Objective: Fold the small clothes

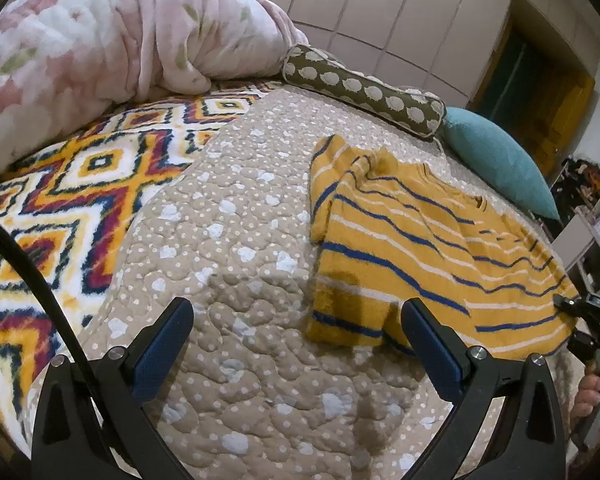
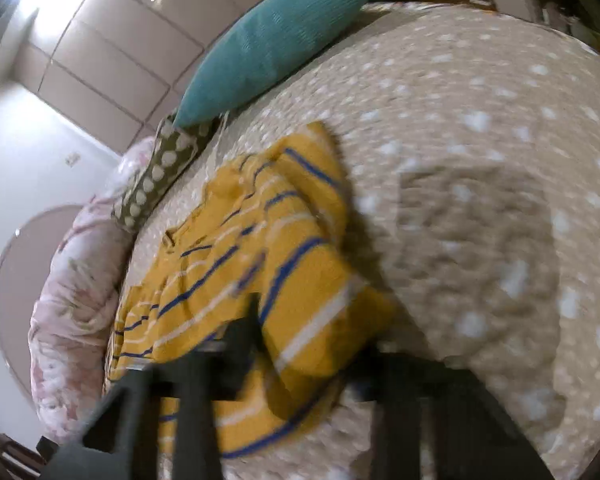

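While the left gripper [image 1: 296, 320] hangs wide apart over the quilted bed [image 1: 228, 216], the right gripper [image 2: 300, 344] looks clamped on the yellow striped sweater's [image 1: 400, 248] hem; blur obscures it.

A beige dotted quilt [image 1: 228, 208] bears the striped sweater [image 1: 400, 248], 2 cushions and a patterned blanket [image 1: 60, 184].

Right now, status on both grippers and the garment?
Left gripper open, empty. Right gripper at yellow striped top's hem, grip unclear. Top rumpled on quilt, unobstructed.
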A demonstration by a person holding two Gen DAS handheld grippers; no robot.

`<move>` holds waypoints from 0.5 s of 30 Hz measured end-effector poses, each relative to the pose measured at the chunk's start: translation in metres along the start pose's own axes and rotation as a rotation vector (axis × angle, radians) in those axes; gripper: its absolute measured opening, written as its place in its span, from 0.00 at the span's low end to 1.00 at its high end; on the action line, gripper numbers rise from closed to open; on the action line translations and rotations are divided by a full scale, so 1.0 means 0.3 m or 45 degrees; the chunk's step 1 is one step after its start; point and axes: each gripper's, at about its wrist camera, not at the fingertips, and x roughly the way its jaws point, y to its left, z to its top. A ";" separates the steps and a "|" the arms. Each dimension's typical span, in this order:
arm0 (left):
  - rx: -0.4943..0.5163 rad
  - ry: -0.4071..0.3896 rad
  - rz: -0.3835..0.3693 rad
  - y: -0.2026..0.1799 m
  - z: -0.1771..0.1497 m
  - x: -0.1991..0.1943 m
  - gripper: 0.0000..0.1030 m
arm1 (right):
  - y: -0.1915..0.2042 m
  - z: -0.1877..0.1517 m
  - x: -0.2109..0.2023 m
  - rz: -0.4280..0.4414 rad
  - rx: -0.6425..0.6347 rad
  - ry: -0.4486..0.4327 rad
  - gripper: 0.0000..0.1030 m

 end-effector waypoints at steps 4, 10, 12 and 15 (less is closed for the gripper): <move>-0.080 -0.028 0.003 0.062 0.032 -0.024 1.00 | 0.264 -0.005 -0.034 -0.106 -0.342 -0.084 0.24; -0.228 -0.078 0.054 0.198 0.078 -0.064 1.00 | 0.686 -0.160 0.009 -0.036 -0.750 -0.106 0.24; -0.262 -0.077 0.073 0.242 0.087 -0.065 1.00 | 0.801 -0.235 0.066 0.013 -0.841 -0.070 0.23; -0.320 -0.074 0.092 0.301 0.091 -0.061 1.00 | 0.923 -0.358 0.168 0.082 -0.946 0.022 0.23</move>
